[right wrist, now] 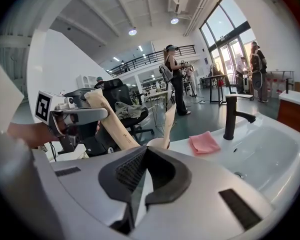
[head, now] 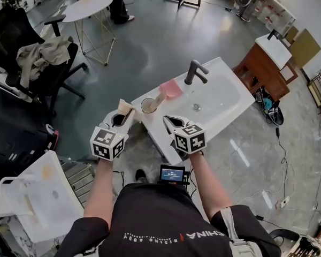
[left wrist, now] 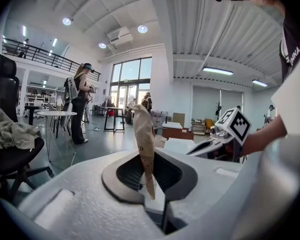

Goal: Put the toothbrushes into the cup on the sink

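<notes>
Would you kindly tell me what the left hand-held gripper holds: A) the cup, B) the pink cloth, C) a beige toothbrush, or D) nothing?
C: the left hand-held gripper pinches a beige toothbrush between its jaws, while the pink cloth and the cup rest on the sink.

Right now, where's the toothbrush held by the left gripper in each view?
Head view: toothbrush left of centre, in the left gripper.
Left gripper view: toothbrush dead centre, upright between the jaws.
Right gripper view: toothbrush left of centre, leaning left.
Shared landmark: black chair draped with beige cloth.
</notes>
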The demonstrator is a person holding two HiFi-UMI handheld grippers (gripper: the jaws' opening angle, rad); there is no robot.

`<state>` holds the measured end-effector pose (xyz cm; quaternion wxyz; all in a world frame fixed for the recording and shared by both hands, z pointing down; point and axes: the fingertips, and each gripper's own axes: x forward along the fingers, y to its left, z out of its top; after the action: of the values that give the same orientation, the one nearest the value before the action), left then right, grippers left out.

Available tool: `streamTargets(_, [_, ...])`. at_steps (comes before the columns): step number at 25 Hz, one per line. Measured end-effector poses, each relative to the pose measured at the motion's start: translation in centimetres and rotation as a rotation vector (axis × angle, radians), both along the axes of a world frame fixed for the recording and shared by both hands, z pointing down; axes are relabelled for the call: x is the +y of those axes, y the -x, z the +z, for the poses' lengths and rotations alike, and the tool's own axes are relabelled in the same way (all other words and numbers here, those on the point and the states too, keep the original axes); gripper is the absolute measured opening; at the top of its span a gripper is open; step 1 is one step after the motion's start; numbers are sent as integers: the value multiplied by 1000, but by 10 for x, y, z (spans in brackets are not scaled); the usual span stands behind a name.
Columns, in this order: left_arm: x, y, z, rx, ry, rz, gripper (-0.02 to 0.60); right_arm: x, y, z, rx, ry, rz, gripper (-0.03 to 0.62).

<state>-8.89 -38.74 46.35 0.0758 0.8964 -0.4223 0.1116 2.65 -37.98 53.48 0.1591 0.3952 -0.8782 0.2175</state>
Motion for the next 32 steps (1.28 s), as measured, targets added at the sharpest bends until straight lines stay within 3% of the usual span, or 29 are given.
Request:
streamTargets(5, [-19,-2,-7,2,-22,-40,38,0,-7,-5,0,-9,7,9])
streamTargets(15, [-47,-22,4,-5,-14,-36,38,-3,-33,1,-3,12,53,9])
streamTargets(32, [-72,-39,57,-64,56,2,38,-26,-45,29,-7,86,78,9])
